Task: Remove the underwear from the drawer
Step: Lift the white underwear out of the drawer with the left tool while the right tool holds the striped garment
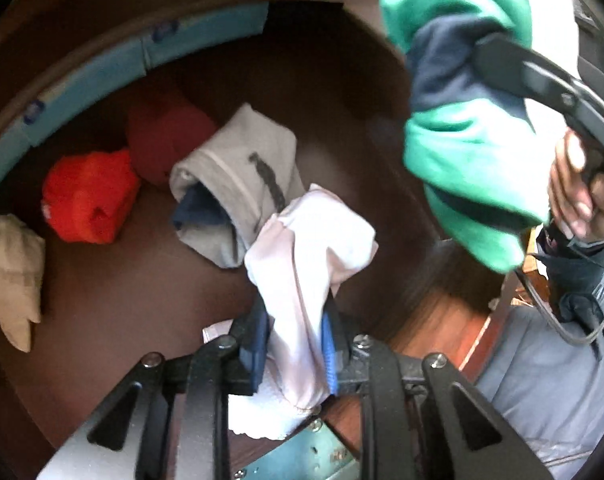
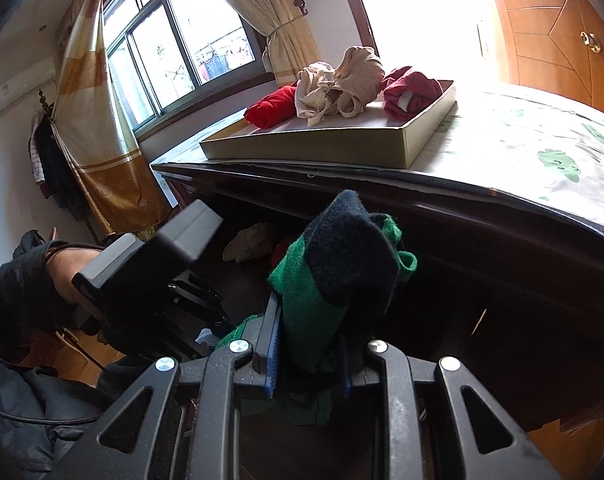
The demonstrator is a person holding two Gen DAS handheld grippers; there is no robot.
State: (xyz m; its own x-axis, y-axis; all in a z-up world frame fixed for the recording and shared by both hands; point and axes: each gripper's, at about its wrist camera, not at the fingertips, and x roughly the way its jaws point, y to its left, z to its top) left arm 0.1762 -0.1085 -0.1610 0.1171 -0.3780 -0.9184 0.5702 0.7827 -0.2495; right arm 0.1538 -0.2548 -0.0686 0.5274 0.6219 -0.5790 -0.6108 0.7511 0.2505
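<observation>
Drawer (image 1: 321,92): white underwear (image 1: 302,280) between left fingers (image 1: 329,340)

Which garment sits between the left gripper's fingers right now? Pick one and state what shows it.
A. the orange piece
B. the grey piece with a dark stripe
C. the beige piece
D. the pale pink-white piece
D: in the left wrist view the left gripper is closed on the pale pink-white piece, while the orange piece, the grey piece and the beige piece lie apart in the drawer.
</observation>
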